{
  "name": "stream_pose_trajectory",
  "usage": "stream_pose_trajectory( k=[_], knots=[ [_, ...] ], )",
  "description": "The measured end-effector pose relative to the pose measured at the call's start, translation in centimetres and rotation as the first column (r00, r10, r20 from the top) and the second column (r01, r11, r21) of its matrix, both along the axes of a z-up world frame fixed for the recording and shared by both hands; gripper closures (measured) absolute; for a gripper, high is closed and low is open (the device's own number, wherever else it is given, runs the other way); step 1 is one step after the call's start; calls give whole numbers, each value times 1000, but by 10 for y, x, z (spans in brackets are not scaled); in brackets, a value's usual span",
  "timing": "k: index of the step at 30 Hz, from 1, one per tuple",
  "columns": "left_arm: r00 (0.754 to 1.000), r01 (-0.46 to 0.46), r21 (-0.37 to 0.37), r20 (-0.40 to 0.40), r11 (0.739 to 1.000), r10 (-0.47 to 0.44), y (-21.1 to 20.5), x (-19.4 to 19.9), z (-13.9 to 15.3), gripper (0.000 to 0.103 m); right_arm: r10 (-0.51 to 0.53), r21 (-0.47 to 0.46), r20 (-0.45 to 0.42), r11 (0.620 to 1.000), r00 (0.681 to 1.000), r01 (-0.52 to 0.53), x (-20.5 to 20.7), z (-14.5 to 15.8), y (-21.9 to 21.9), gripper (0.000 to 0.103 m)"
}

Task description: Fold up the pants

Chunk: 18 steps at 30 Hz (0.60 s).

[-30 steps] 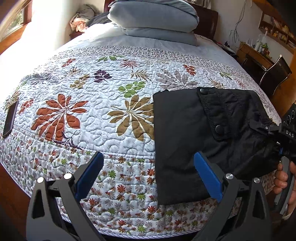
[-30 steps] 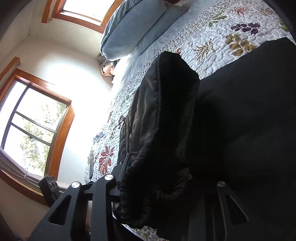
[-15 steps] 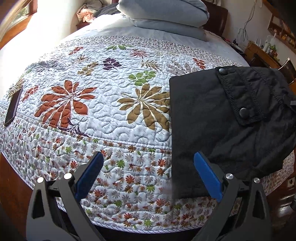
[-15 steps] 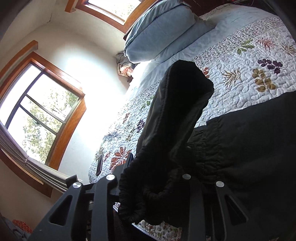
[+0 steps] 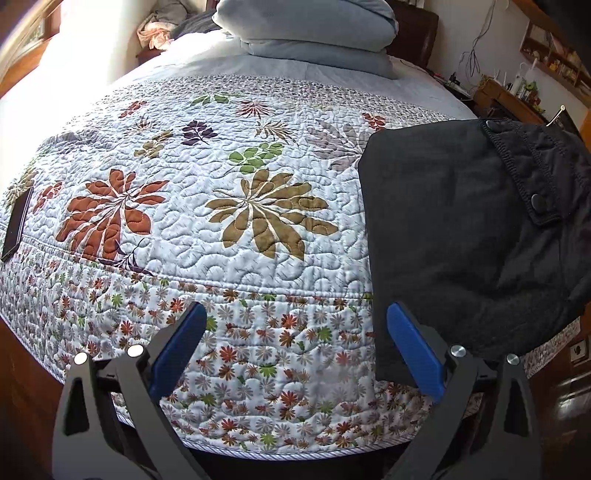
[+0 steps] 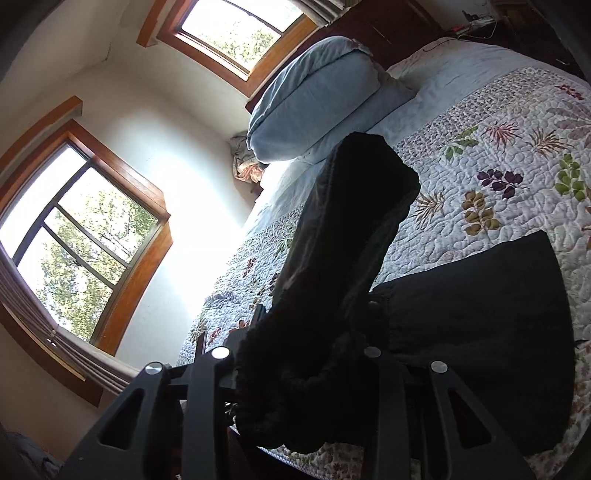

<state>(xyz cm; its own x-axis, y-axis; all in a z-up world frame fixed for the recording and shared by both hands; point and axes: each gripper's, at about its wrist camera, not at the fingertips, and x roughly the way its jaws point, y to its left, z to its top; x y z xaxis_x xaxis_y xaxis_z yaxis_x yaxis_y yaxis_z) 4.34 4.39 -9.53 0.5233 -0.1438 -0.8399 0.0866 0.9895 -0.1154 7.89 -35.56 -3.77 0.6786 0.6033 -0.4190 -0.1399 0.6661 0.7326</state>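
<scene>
Black pants (image 5: 465,236) lie partly folded at the right of the bed, their lower edge hanging over the near side. A snap flap shows on top at the right. My left gripper (image 5: 295,347) is open and empty, over the quilt's flowered border just left of the pants. My right gripper (image 6: 306,373) is shut on a bunched edge of the pants (image 6: 343,258), which stands up in front of the camera and hides the fingertips. The rest of the pants lies flat to the right in the right wrist view.
The floral quilt (image 5: 221,206) covers the bed. Blue pillows (image 5: 314,33) are stacked at the head. A dark phone (image 5: 16,225) lies at the left edge. A desk and shelves (image 5: 517,92) stand at the right. Windows (image 6: 74,240) line the far wall.
My left gripper has drifted left, away from the pants, still open. My right gripper has lifted and tilted with the pants edge, pulling the pants toward the right.
</scene>
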Motion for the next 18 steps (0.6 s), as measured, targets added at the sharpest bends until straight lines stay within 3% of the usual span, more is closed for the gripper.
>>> stream_pose_trajectory(
  k=[10,18],
  knots=[
    [998,57,34,-5,998,-57,-23,-5,0,5,-67,11,-60,998,996,68,-16,-29,-43,70],
    [997,80,41,-20,996,-80,-33,-8,-1,5,-122,65,-139,989,983,132,-23,-80,-70,70]
  ],
)
